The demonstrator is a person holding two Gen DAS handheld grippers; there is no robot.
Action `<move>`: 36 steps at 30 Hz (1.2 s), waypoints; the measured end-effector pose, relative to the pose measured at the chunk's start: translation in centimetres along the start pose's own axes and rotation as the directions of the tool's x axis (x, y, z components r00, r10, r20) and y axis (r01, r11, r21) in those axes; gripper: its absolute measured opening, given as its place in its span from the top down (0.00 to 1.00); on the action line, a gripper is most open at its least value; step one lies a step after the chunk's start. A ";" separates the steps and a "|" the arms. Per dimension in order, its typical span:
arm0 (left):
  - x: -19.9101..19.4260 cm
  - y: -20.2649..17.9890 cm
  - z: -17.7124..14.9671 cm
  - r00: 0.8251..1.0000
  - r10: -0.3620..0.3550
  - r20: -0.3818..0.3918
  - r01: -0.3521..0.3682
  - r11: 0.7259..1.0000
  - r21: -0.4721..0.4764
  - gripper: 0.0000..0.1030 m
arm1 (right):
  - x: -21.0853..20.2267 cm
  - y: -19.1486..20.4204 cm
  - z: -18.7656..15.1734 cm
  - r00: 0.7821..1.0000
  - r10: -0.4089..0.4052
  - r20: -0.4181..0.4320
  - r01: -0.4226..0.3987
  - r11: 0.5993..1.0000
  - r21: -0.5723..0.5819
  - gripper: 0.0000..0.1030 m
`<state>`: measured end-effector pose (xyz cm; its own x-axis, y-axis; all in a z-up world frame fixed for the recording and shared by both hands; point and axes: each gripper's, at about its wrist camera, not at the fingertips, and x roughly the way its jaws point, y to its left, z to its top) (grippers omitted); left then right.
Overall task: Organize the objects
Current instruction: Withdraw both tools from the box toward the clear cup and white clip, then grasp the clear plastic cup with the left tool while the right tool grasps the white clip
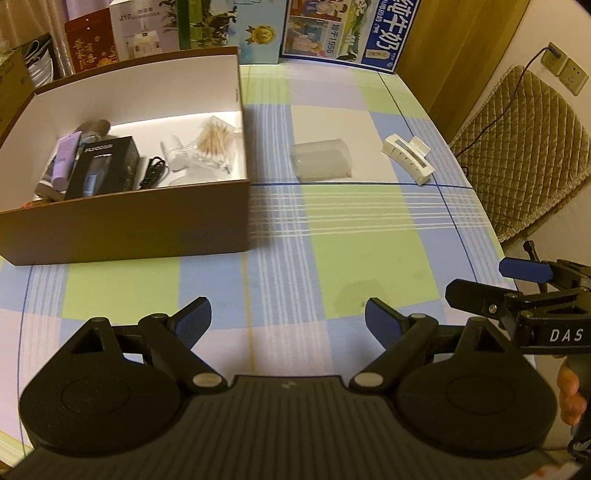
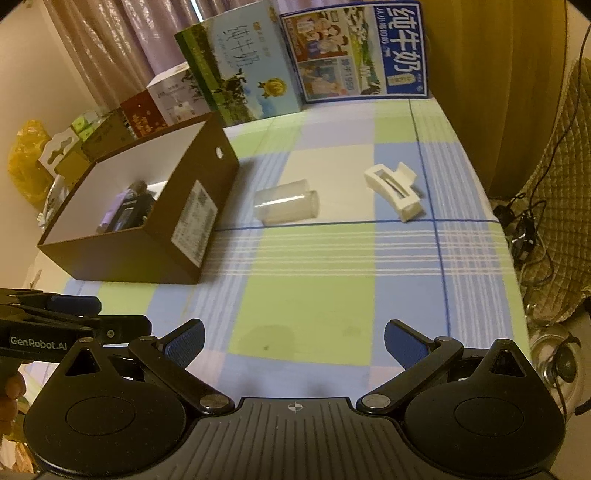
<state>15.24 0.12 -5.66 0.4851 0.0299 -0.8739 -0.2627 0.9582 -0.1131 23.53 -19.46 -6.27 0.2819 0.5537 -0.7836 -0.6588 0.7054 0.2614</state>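
Left wrist view: the left hand-held gripper (image 1: 288,317) hovers low over the checked cloth of the counter (image 1: 369,236), its two blue-padded fingers spread wide with nothing between them. Ahead on the left stands the brown cardboard box (image 1: 129,229), open at the top and white inside. It holds a purple tube (image 1: 66,158), a black packet (image 1: 105,166), a black cable (image 1: 153,171), a small white item too blurred to name, and a clear pack of cotton swabs (image 1: 216,142) against the right wall. Just right of the box, a translucent plastic cup (image 1: 320,158) lies on its side on the cloth. Farther right, apart from the cup, sits a white hair claw clip (image 1: 408,158). At the right edge the right hand-held gripper (image 1: 491,284) shows from the side; how far its fingers are apart cannot be judged here. Printed cartons (image 1: 332,29) line the far edge of the counter.

Right wrist view: the right hand-held gripper (image 2: 293,341) is likewise wide open and empty above the cloth. The box (image 2: 147,243) stands to the left, a white label on its near end wall. The cup (image 2: 286,205) lies between the box and the clip (image 2: 393,190), touching neither. The left hand-held gripper (image 2: 74,314) shows at the left edge.
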 end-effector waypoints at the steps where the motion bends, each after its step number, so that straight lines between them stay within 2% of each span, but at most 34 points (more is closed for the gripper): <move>1: 0.2 -0.4 0.0 1.000 0.002 -0.002 -0.002 1.000 0.001 0.14 | 0.0 -0.4 0.0 1.000 -0.001 -0.002 0.001 1.000 0.002 0.02; 10: 1.8 -3.1 0.9 1.000 0.006 -0.010 -0.006 1.000 0.005 0.14 | 0.7 -3.6 0.6 1.000 -0.017 -0.010 0.017 1.000 0.020 0.02; 23: 5.8 -7.1 4.9 1.000 -0.003 -0.010 0.004 0.999 0.038 0.14 | 1.8 -8.5 3.9 0.995 -0.092 0.046 0.090 0.995 0.041 0.02; 36: 11.0 -7.6 9.4 0.997 0.072 0.031 -0.072 0.997 0.002 0.12 | 5.6 -11.1 7.2 0.986 -0.112 0.124 0.111 0.994 0.014 0.03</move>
<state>30.41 -4.14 -9.93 0.4907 0.1075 -0.8647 -0.2955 0.9541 -0.0490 37.42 -20.95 -9.53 0.4378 0.5219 -0.7321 -0.6138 0.7685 0.1808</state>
